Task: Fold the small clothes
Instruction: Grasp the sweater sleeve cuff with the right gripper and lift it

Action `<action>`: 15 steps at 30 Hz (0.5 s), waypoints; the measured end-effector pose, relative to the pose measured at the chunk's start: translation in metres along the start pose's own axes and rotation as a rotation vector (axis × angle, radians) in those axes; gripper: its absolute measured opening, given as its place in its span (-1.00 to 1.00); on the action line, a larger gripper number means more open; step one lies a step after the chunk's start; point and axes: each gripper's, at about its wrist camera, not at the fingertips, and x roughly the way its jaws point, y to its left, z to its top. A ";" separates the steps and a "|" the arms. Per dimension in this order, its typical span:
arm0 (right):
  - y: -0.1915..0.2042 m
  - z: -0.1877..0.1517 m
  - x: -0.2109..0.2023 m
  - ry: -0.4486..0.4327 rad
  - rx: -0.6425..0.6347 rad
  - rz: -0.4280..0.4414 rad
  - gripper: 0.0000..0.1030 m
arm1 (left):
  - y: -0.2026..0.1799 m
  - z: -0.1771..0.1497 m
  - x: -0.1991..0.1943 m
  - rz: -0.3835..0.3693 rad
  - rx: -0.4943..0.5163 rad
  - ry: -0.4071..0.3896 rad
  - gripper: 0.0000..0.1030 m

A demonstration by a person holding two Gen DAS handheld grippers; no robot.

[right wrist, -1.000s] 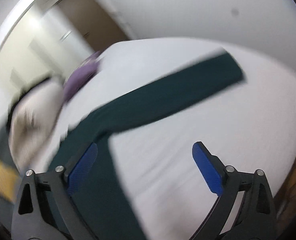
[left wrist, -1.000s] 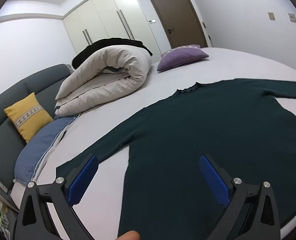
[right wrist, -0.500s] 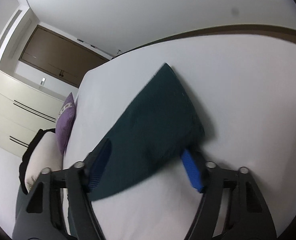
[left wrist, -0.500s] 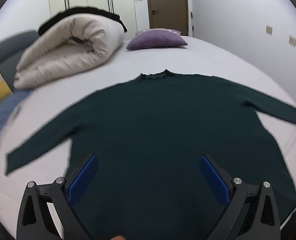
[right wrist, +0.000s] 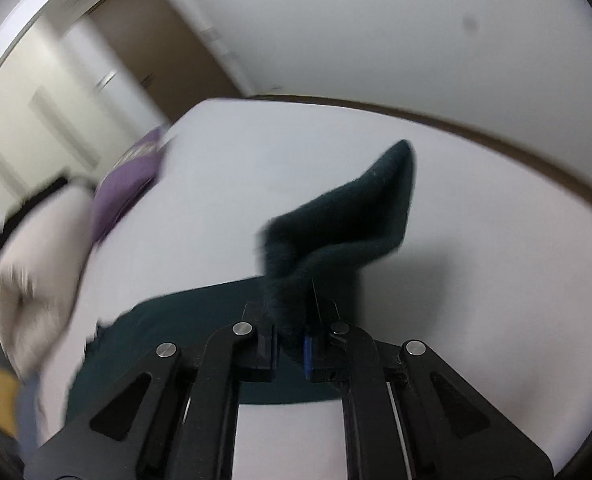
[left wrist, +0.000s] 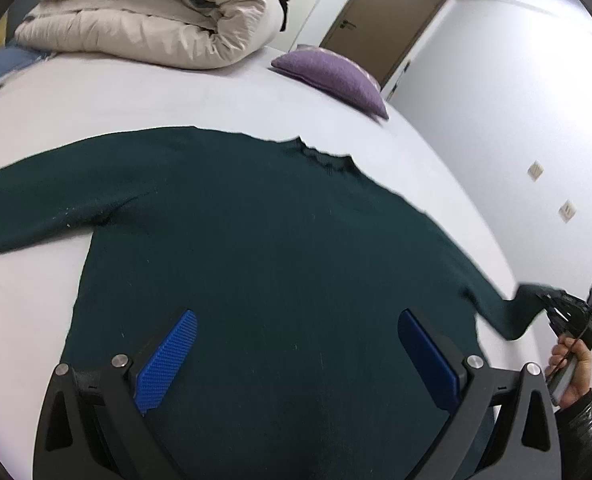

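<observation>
Sweater (left wrist: 264, 264), dark green, lies spread flat on the white bed (left wrist: 96, 108). Right gripper (right wrist: 292, 344) is clenched on its sleeve cuff (right wrist: 335, 224), raised off the sheet. Left gripper (left wrist: 296, 356) hovers over the hem, jaws wide, grasping nothing.

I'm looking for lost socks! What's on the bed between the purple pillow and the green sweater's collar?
Nothing: in the left wrist view, only bare white bed sheet lies between the purple pillow and the sweater collar.
</observation>
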 end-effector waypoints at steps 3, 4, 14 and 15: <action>0.106 -0.004 0.014 0.019 -0.223 0.068 -0.87 | 0.019 0.010 -0.002 -0.060 -0.068 -0.017 1.00; 0.145 -0.014 0.021 0.030 -0.302 0.097 -0.87 | 0.027 0.013 -0.002 -0.085 -0.098 -0.024 1.00; 0.366 -0.215 0.101 0.303 -0.729 0.265 -0.79 | 0.077 0.018 -0.007 -0.128 -0.206 -0.017 1.00; 0.360 -0.232 0.107 0.319 -0.739 0.266 -0.64 | 0.079 0.018 -0.005 -0.133 -0.211 -0.013 1.00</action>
